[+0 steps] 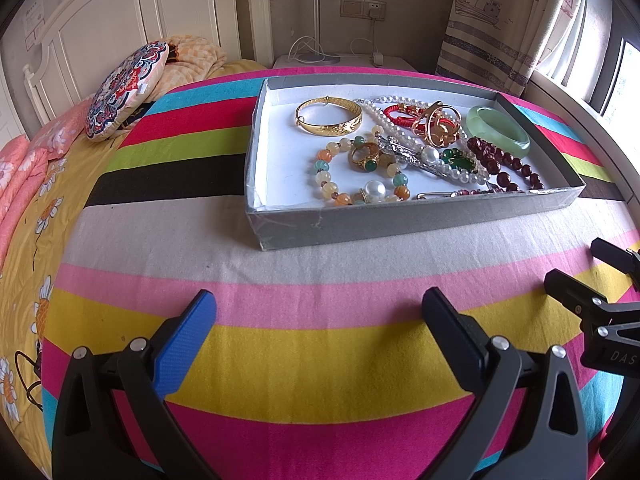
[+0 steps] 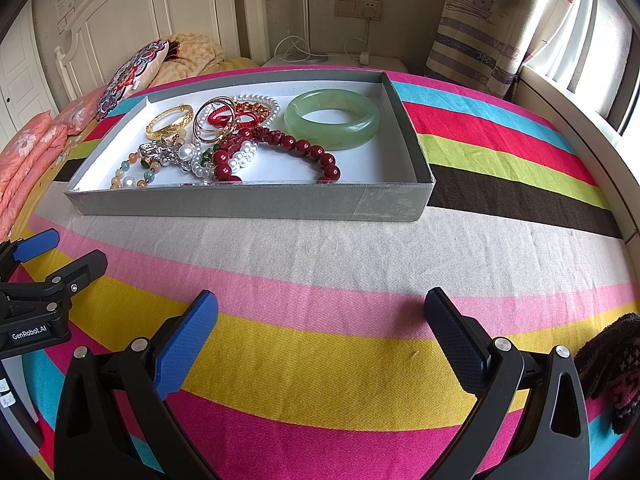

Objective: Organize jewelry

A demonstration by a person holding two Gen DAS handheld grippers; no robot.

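Here, shallow grey card tray: smooth jade bangle, glossy red beads; both hand-held grippers spread, empty.

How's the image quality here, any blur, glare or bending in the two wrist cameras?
Left wrist view: sharp, strong fisheye bending of the striped cloth, window blown out white at right. Right wrist view: same curvature, dark corners, soft daylight, mild sheen on the green bangle, no hard shadows.

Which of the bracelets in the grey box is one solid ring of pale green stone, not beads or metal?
The jade-green bangle, lying flat at the box's right end. The others are gold metal, red beads or pearls.
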